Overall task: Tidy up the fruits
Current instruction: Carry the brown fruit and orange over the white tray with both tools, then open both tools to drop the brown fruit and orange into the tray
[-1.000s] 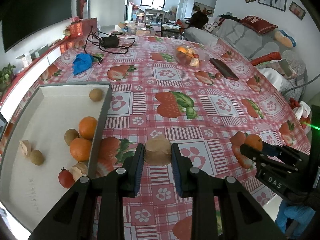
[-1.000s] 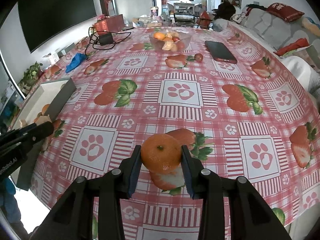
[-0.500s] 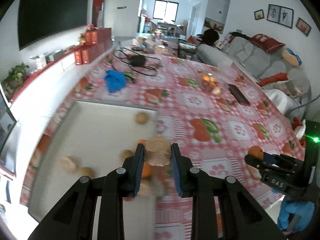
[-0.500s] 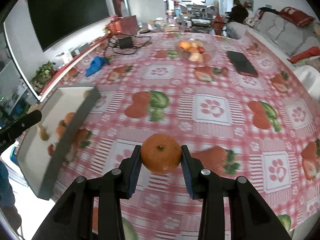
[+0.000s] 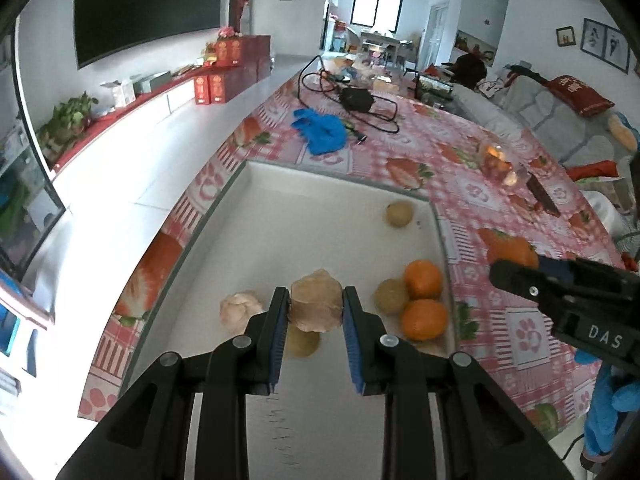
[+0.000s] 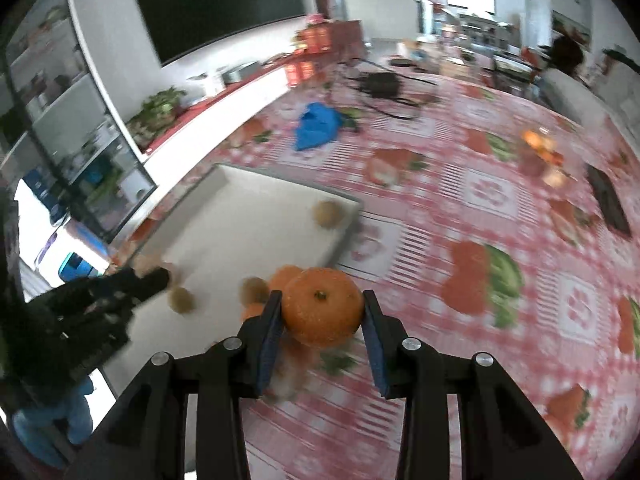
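The left gripper [image 5: 315, 312] squeezes a pale lumpy fruit [image 5: 316, 305] and holds it over the white tray [image 5: 256, 216]; the right gripper [image 6: 322, 314] squeezes an orange [image 6: 322, 306] near the tray's edge; this looks like the carrying step. Next, I think each fruit must go down on a bare spot in the tray, away from the oranges [image 5: 423, 300] there. The red strawberry tablecloth [image 6: 500, 240] covers a big table in a living room; a black TV [image 5: 144, 4] hangs on the wall.
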